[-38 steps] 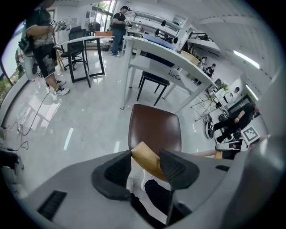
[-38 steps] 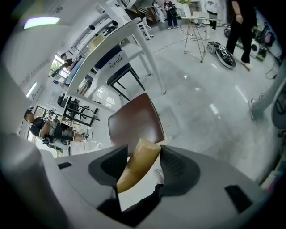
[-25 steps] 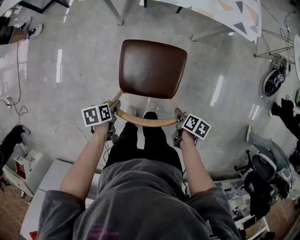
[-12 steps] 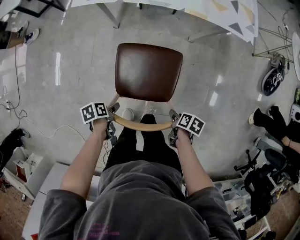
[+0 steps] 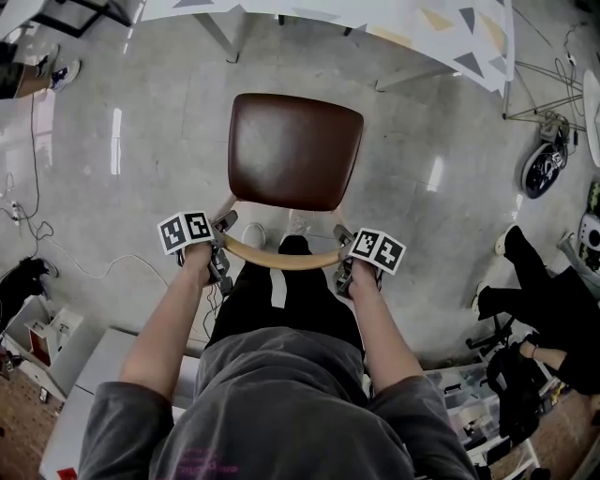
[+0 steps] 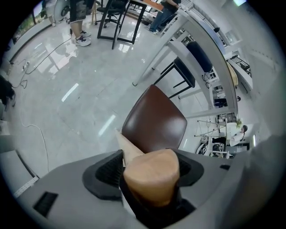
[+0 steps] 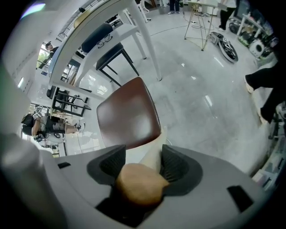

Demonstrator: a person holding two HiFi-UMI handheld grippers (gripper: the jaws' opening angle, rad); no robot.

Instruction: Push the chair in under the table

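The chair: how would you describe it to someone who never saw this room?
Find the white table with triangles at the head view's top. On the grey floor before it stands the chair, the only seat with a brown cushion and curved wooden backrest.

A chair [image 5: 294,150] with a brown padded seat and a curved light wooden backrest [image 5: 281,261] is seen upright on the grey floor, near the white table [image 5: 394,21], not yet pushed under it.
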